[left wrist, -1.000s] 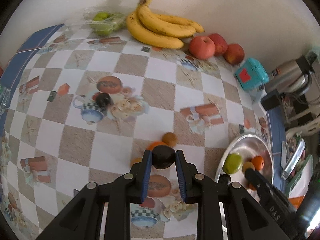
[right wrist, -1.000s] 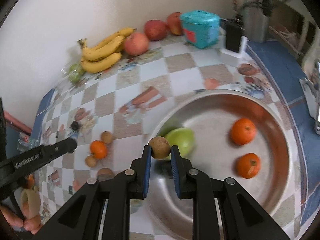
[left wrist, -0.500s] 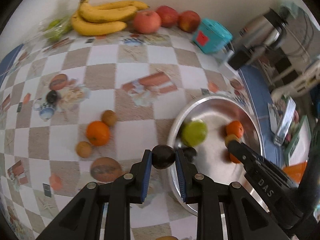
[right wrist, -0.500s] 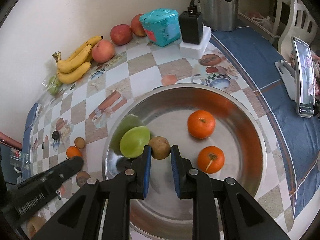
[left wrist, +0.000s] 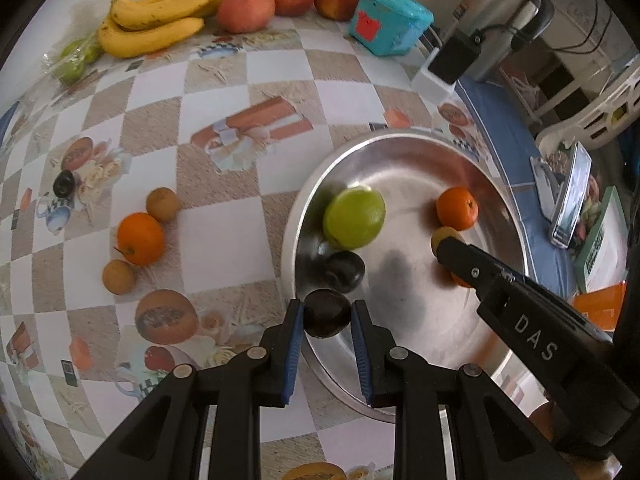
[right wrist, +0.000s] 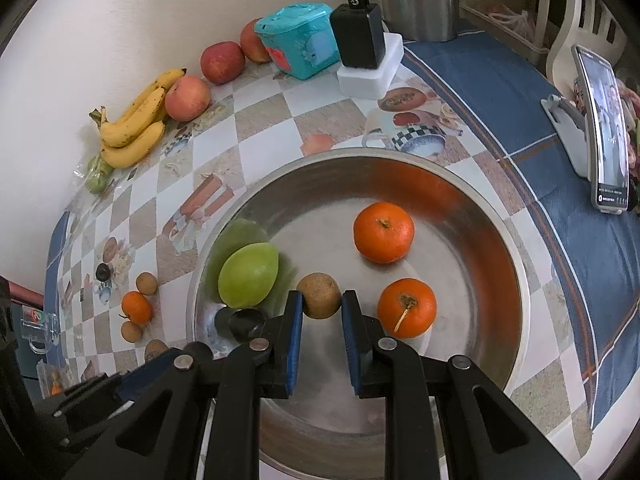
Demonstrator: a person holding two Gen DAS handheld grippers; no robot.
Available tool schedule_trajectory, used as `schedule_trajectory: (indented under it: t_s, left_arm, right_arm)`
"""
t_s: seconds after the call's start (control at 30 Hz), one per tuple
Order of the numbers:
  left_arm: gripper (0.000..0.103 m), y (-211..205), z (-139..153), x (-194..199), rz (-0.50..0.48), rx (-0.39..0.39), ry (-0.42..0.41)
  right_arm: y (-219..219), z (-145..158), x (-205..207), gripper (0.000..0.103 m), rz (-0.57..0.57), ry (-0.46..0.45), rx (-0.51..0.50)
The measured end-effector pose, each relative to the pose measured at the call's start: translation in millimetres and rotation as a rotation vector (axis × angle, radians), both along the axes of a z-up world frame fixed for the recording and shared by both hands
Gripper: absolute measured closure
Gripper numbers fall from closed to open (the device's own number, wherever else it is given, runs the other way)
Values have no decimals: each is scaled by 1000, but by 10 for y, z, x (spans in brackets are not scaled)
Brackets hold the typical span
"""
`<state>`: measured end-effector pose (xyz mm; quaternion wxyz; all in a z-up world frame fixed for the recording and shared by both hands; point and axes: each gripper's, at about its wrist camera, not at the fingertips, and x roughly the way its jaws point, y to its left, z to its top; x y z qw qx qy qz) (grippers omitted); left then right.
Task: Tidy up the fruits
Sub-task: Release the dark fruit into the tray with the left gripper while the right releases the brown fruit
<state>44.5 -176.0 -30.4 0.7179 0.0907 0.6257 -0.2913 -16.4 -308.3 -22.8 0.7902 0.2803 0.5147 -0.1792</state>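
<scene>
My left gripper [left wrist: 327, 318] is shut on a dark plum [left wrist: 326, 313] and holds it over the near-left rim of the steel bowl [left wrist: 400, 148]. My right gripper [right wrist: 319, 312] is shut on a small brown fruit [right wrist: 319, 295] and holds it over the bowl's middle [right wrist: 472, 184]. In the bowl lie a green fruit [right wrist: 248, 275], two oranges [right wrist: 383, 232] [right wrist: 407, 307] and another dark plum [left wrist: 343, 271]. On the tablecloth to the left lie an orange [left wrist: 140, 239], two small brown fruits [left wrist: 163, 204] [left wrist: 119, 277] and a dark plum [left wrist: 64, 183].
Bananas [left wrist: 160, 12], three apples [left wrist: 246, 10] and bagged green fruit [left wrist: 74, 60] line the back wall. A teal box [left wrist: 390, 20], a charger block [left wrist: 448, 64] and a kettle [left wrist: 504, 4] stand at the back right. A phone on a stand [right wrist: 604, 128] is at the right.
My left gripper has carried the dark plum rightward from the tablecloth to the bowl's rim. My right gripper has moved with the brown fruit over the bowl toward its middle.
</scene>
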Motion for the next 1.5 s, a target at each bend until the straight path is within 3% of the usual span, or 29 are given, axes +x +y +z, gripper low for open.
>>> schedule_trajectory:
  t_s: [1.13,1.27,1.37,1.43,1.5]
  left_arm:
    - [75,-339,-232,-261,-75,115,-14]
    - [74,-385,-250,-277,-70,112,-8]
    - [66,-391,-233,-280,-61,92,8]
    - [54,-327,-170,-265,-58,76,9]
    - [54,-291,-114,-254,-55,70,0]
  right_arm:
    - [-118,-107,-18,82,-13,27,73]
    - [-151,-95,-22,76,-20,30,70]
    - [-164,-38,-25,70,-21,14,67]
    - [-167,24,-28,69,-21,-4,57]
    - [-164,91,-29,64,-12,-22,45]
